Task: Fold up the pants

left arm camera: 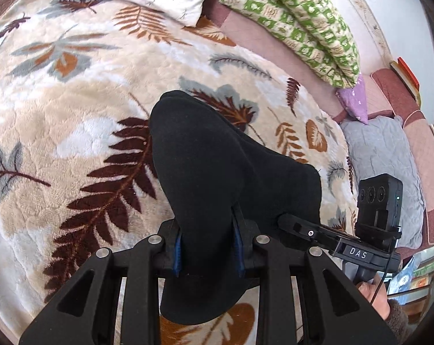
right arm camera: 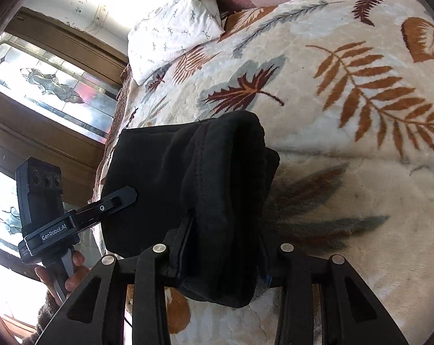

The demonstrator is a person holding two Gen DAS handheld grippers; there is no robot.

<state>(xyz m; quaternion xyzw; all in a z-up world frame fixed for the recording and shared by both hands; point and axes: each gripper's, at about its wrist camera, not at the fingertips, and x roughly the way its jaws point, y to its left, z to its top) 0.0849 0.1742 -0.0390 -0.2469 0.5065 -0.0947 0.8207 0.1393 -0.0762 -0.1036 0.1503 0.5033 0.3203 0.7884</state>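
Pants: black, soft fleece pants (left arm camera: 217, 172), bunched and held up over the cream leaf-patterned plush blanket (left arm camera: 73, 132) on the bed.
Axis: the cloth spans sideways from one gripper across to the other.
Left gripper (left arm camera: 208, 247): fingers pinching a fold of cloth.
Right gripper (right arm camera: 225, 247): fingers pinching the thick seamed edge.
Nearer hand: neither; each holds one end.

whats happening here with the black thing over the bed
A person is folding black pants over a bed covered by a leaf-print blanket, with a handheld claw in each hand. The left claw is shut on one part of the fabric and the right claw on another, so the pants hang bunched between them above the blanket. A white pillow lies at the head of the bed. The fold is not laid down yet.
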